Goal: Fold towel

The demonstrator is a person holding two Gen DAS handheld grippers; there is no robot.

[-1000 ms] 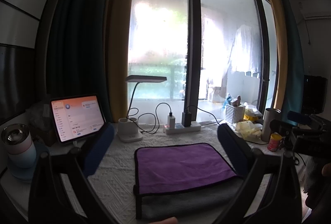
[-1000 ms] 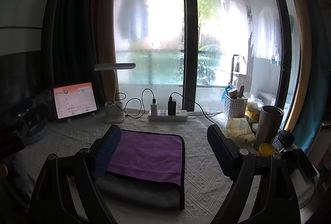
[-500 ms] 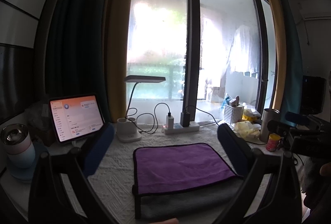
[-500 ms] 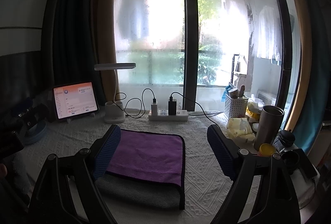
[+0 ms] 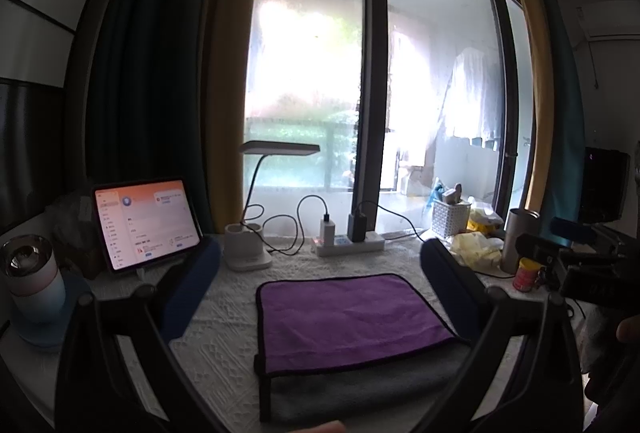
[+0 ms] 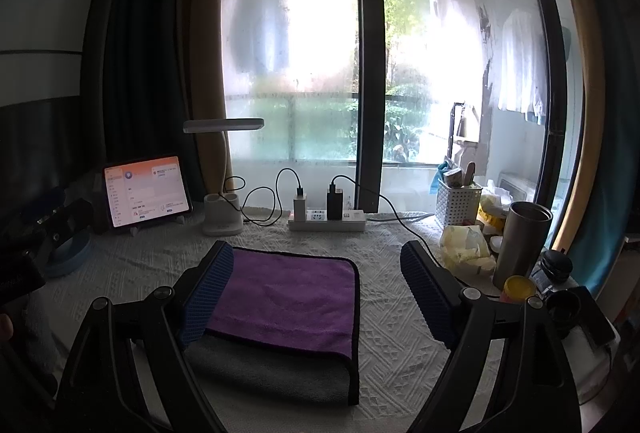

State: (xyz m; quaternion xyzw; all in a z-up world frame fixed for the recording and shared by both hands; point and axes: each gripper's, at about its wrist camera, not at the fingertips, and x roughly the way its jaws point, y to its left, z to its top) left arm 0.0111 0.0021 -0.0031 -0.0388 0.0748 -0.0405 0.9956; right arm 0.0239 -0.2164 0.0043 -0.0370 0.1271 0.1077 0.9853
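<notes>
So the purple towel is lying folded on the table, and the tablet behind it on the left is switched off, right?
Not quite. The purple towel does lie folded on the table, and the tablet does stand behind it on the left, but its screen is lit, not off. The right wrist view shows it plainly.

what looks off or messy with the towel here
The towel lies flat, but its fold is uneven: the purple layer stops short of the near edge, leaving a grey strip showing. Nothing spilled or damaged.

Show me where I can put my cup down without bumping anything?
Bare tablecloth lies between the tablet and the towel, and right of the towel before the steel cup. The right edge, around the basket, is crowded.
</notes>
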